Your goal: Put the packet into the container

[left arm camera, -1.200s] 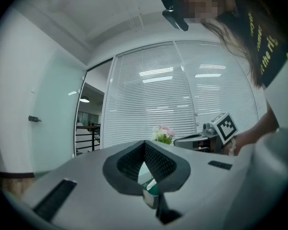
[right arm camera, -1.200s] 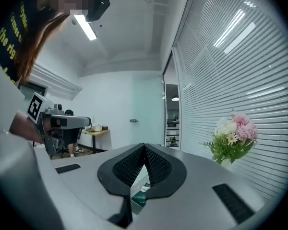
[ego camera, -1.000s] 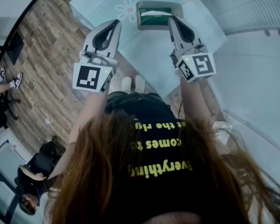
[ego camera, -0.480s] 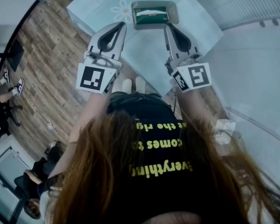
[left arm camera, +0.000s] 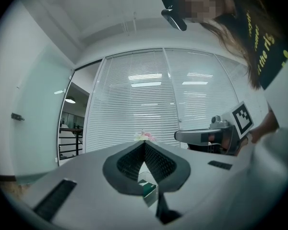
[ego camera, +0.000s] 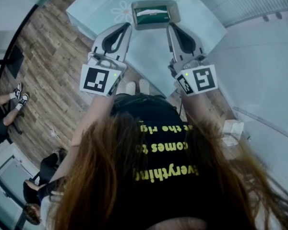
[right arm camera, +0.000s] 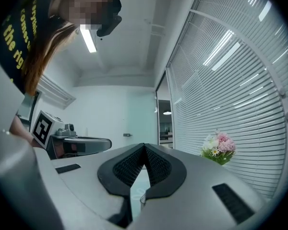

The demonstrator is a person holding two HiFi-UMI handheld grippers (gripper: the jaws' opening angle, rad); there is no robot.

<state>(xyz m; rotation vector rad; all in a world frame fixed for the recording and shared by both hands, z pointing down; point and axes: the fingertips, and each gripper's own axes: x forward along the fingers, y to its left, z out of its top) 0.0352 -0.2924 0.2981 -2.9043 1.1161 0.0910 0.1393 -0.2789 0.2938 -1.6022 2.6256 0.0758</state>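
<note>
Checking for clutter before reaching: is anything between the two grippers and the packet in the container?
Nothing visible. Only bare table lies between the left gripper, the right gripper and the container holding the green packet; the flowers stand beyond it, off to the side.

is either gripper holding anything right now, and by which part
Nothing is held. The left gripper and the right gripper are both shut on nothing; the packet lies in the container.

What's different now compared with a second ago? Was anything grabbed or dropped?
The left gripper edged nearer the container; the right gripper shifted slightly too. Nothing was taken or released: both stay shut and empty, and the green packet still lies in the container.
</note>
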